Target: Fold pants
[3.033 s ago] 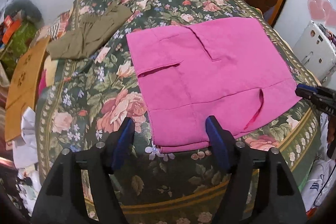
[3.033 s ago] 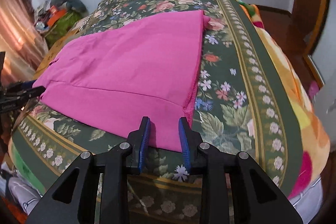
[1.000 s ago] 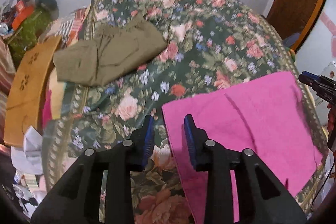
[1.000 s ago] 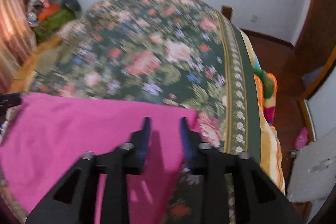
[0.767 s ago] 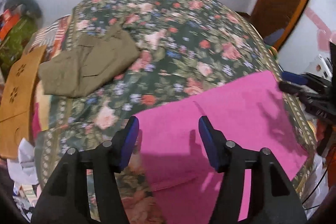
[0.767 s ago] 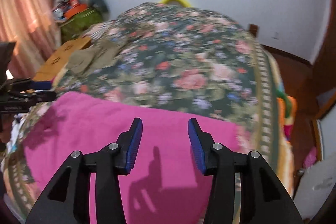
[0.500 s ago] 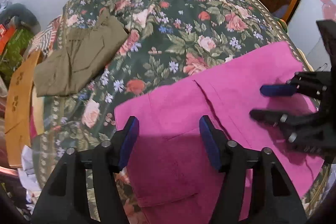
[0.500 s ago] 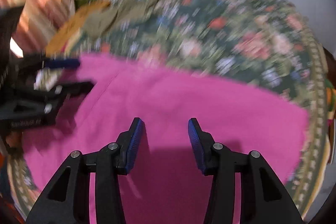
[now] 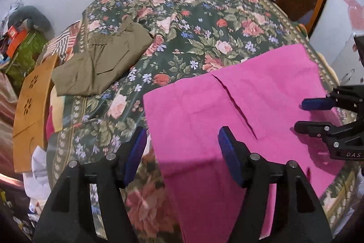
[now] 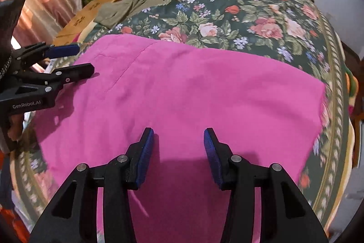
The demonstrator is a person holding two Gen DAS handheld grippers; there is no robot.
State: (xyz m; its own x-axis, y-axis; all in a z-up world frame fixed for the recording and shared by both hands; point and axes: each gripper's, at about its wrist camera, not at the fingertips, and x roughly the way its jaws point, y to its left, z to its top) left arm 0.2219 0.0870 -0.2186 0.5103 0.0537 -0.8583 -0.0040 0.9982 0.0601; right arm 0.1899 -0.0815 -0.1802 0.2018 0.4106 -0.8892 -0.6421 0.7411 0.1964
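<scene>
Folded over since three seconds ago, the pink pants (image 9: 238, 111) now lie as a shorter, doubled rectangle near the bed's front edge, where before they were spread wider and single-layered across the floral bedspread (image 9: 204, 22). A slit-like seam runs diagonally across their top layer. Left gripper (image 9: 182, 152) hangs over the pants' left edge, its jaws having just been opening and now standing wide apart, one blue pad off the fabric over the bedspread, the other above the pink cloth; nothing is pinched between them. Right gripper (image 10: 178, 152) hovers above the middle of the pants, jaws apart and empty, its shadow falling on the fabric below. Each gripper shows up at the side of the other's view, reaching in over the pants' end. Further out, olive-green pants (image 9: 102, 63) sit folded towards the bed's far left corner, well apart from the pink ones. Beside that edge leans a wooden board (image 9: 29, 111) with flower cut-outs.
</scene>
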